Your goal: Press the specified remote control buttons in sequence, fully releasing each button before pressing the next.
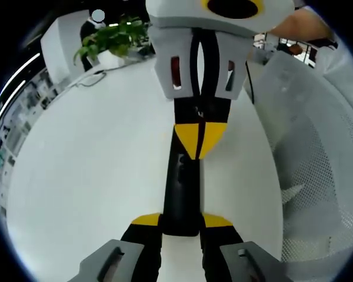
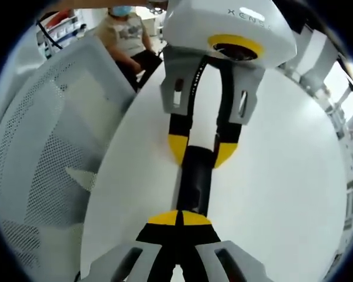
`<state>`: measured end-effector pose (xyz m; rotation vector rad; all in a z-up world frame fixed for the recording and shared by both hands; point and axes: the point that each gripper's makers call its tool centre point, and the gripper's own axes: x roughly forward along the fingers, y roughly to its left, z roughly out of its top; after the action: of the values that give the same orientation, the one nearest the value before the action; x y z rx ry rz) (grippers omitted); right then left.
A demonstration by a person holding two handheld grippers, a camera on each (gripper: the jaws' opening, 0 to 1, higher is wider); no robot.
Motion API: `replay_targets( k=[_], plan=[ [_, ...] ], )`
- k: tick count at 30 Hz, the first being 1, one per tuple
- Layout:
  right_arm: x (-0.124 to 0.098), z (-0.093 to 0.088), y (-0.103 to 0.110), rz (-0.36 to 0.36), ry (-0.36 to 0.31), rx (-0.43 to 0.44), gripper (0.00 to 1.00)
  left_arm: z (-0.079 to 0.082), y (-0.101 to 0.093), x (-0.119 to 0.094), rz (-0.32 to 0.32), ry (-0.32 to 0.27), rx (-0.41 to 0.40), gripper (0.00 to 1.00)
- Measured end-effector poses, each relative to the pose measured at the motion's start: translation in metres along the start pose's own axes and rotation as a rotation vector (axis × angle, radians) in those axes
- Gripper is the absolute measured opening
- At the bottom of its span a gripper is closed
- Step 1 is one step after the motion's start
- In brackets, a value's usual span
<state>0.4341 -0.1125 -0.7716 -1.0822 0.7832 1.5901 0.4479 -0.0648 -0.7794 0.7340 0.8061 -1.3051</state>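
Black remote control (image 1: pixel 181 188) lying on white table (image 1: pixel 94 176), clamped endwise by left gripper (image 1: pixel 181 226), right gripper (image 2: pixel 180 218) jaws closed together, tips pressed upon it

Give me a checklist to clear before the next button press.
1. Remote clamped between the left gripper fingers: ok.
2. Right gripper fingers shut into one pressing tip: ok.
3. Right tip fully off the last button: cannot tell; it sits right at the remote's top face.
4. Which button lies under that tip: cannot tell, the remote's face is dark.
5. Remote in sight over the white table: ok.
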Motion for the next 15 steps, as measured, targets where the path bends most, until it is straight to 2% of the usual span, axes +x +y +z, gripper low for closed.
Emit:
replay_targets(
  k=[15],
  plan=[
    [0.0020, 0.0004, -0.0003, 0.016, -0.006, 0.013, 0.00, 0.0003, -0.0020, -0.0007, -0.007, 0.000, 0.000, 0.23]
  ],
)
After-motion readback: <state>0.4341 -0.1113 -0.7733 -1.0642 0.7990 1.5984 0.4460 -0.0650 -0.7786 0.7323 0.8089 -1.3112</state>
